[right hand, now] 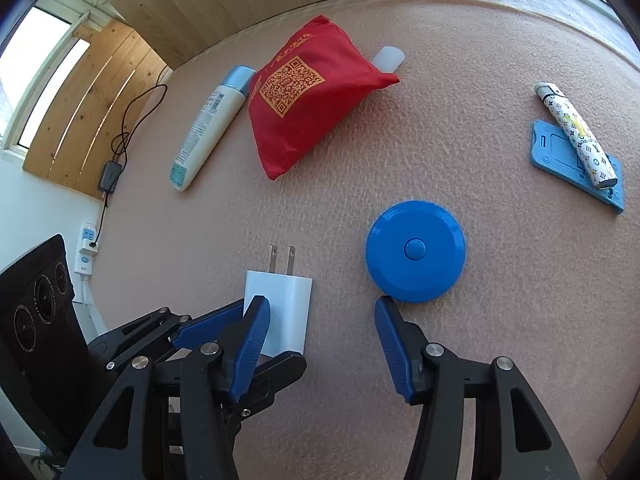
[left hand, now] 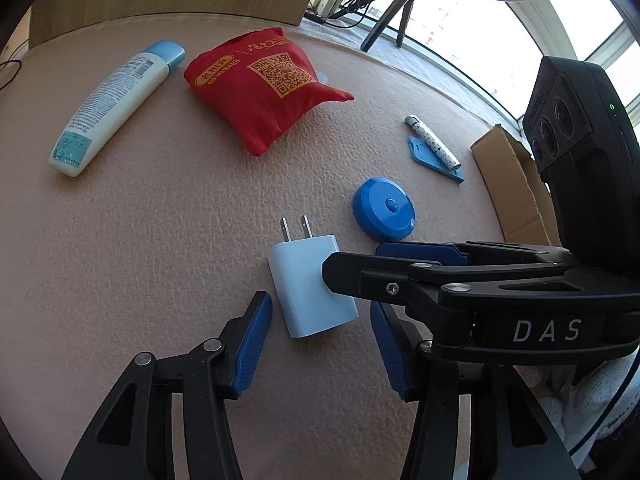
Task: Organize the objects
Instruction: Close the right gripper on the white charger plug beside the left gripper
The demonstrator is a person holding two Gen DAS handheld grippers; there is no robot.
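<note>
A white plastic two-prong wall charger lies flat on the pink textured tabletop, prongs pointing to the far side, between the spread blue pads of the left hand-held gripper, which touches nothing. The right hand-held gripper, also open and empty, hovers just right of the charger, near a round blue plastic disc. Farther off lie a red fabric pouch and, to its left, a white lotion bottle with a blue cap.
</note>
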